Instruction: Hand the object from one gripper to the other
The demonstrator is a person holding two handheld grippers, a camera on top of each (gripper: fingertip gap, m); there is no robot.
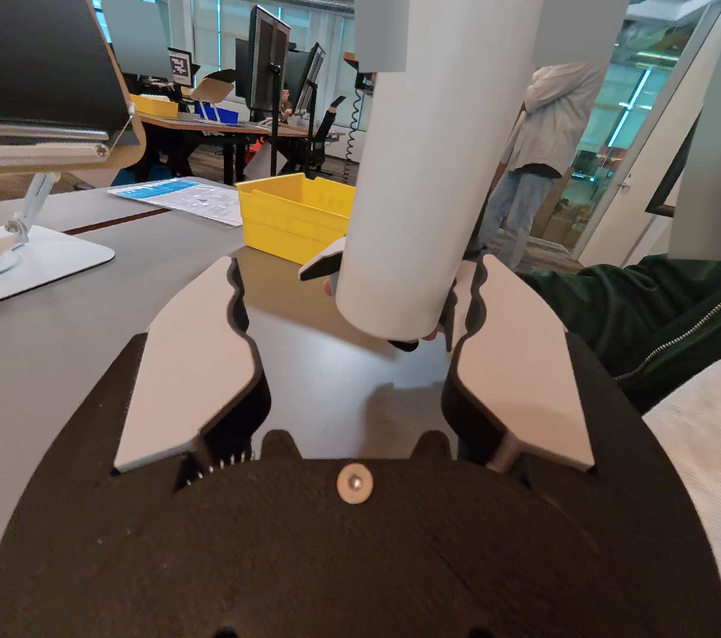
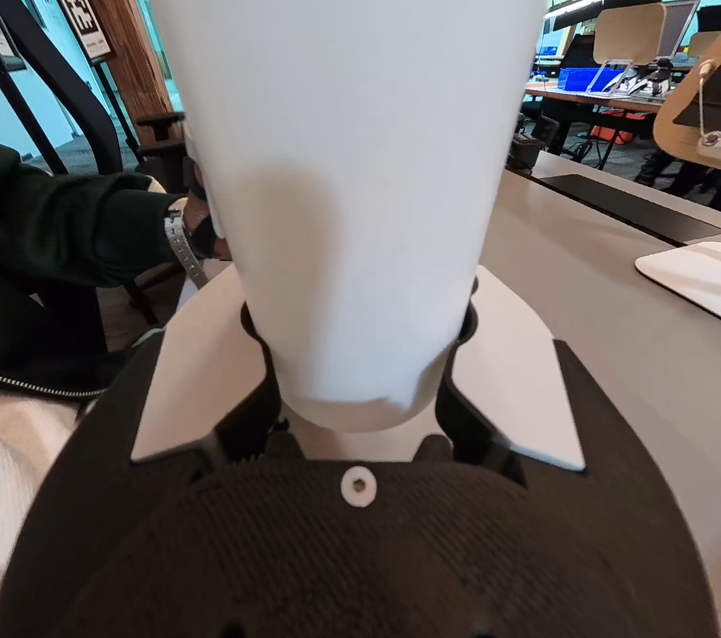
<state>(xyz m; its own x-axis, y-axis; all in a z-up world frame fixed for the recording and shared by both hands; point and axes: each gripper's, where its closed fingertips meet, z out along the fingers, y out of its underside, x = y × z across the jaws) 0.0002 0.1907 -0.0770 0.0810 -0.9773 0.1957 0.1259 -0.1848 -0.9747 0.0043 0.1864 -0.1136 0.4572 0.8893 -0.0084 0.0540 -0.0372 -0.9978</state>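
Observation:
A tall white cylinder (image 1: pixel 441 135) is gripped at its lower end by my right gripper (image 2: pixel 355 276), whose jaws are shut around it; it fills the right wrist view (image 2: pixel 351 135). In the left wrist view it leans up and to the right above the grey table (image 1: pixel 156 288). One of the right gripper's fingers (image 1: pixel 325 260) shows at its left side. My left gripper (image 1: pixel 357 264) is wide open and empty. The cylinder's lower end hangs by its right finger (image 1: pixel 515 346); I cannot tell whether they touch. A dark green sleeve (image 2: pixel 78 225) shows beside the cylinder.
A yellow bin (image 1: pixel 292 217) stands on the table behind the cylinder, with a printed sheet (image 1: pixel 183 196) to its left. A white stand base (image 1: pixel 50 260) sits at the left. A person (image 1: pixel 554 135) stands at the back right. An office chair (image 2: pixel 58 81) stands at the table's edge. My hands' fingertips stand some 5 cm from each other.

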